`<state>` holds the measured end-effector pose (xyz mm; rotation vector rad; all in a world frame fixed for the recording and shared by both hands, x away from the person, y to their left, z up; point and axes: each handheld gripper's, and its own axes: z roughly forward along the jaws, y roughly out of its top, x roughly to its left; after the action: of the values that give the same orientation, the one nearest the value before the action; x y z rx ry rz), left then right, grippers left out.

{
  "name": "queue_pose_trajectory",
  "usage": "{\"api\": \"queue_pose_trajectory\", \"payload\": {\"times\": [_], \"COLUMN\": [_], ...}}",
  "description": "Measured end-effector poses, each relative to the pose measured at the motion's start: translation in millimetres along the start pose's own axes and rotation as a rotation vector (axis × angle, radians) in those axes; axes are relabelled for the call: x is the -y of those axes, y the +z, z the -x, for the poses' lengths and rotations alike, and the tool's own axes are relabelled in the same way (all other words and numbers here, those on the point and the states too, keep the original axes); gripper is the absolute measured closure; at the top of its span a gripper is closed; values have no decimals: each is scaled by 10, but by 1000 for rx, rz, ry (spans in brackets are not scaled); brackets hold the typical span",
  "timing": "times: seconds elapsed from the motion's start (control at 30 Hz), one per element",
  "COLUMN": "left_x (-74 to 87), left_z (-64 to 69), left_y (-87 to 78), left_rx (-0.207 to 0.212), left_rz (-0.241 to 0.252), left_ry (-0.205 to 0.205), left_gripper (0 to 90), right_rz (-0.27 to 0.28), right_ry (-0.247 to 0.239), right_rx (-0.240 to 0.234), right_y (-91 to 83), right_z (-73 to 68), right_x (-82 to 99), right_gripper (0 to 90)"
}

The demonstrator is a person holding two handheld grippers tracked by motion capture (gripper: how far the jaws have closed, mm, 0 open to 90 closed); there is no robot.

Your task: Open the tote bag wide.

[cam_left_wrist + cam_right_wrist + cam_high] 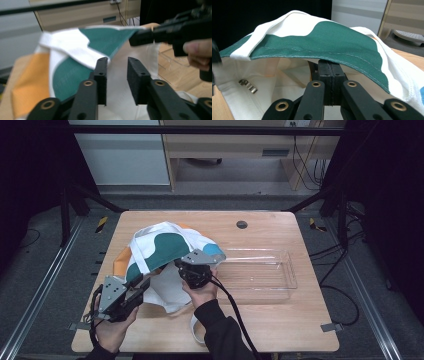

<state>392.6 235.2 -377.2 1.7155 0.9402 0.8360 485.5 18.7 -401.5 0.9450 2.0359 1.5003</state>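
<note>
Right gripper point(186, 266) is pinching the tote bag point(165, 245) rim, lifting its mouth open. Left gripper point(141, 284), jaws apart, is gripping nothing. Clear tray point(287, 275) is sitting empty; loading not begun.

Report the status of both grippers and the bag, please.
Right gripper shut on tote bag rim, lifting it. Left gripper open at bag mouth, nothing gripped. Clear tray beside bag.

a light wooden table point(280, 325) with rounded corners stands on a grey floor point(45, 285). on it lie a white, green and orange cloth bag point(165, 245) at centre-left and, just to its right, a clear plastic tray point(260, 270). a small dark round cap point(242, 224) sits in the tabletop near the far edge.
</note>
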Motion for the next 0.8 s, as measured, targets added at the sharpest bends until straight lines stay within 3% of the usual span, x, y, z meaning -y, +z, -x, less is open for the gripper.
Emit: {"api": "queue_pose_trajectory", "payload": {"times": [0.23,0.57,0.67,0.8], "left_x": [-135,-170,-139,-87], "left_z": [-159,-102,-65,-29], "left_y": [161,415,474,516], "left_rx": [8,44,23,-13], "left_rz": [-18,-82,-97,-127], "left_ry": [6,77,126,142], "left_gripper": [481,339,328,342], "right_rz": [-5,5,8,6], "right_ry": [-3,-5,-5,-14], "right_rx": [-4,-3,-5,-13], "right_y": [9,9,12,19], "right_z": [-8,1,5,-4], "right_x": [-3,-39,-39,-36], "right_gripper": [900,900,900,900]}}
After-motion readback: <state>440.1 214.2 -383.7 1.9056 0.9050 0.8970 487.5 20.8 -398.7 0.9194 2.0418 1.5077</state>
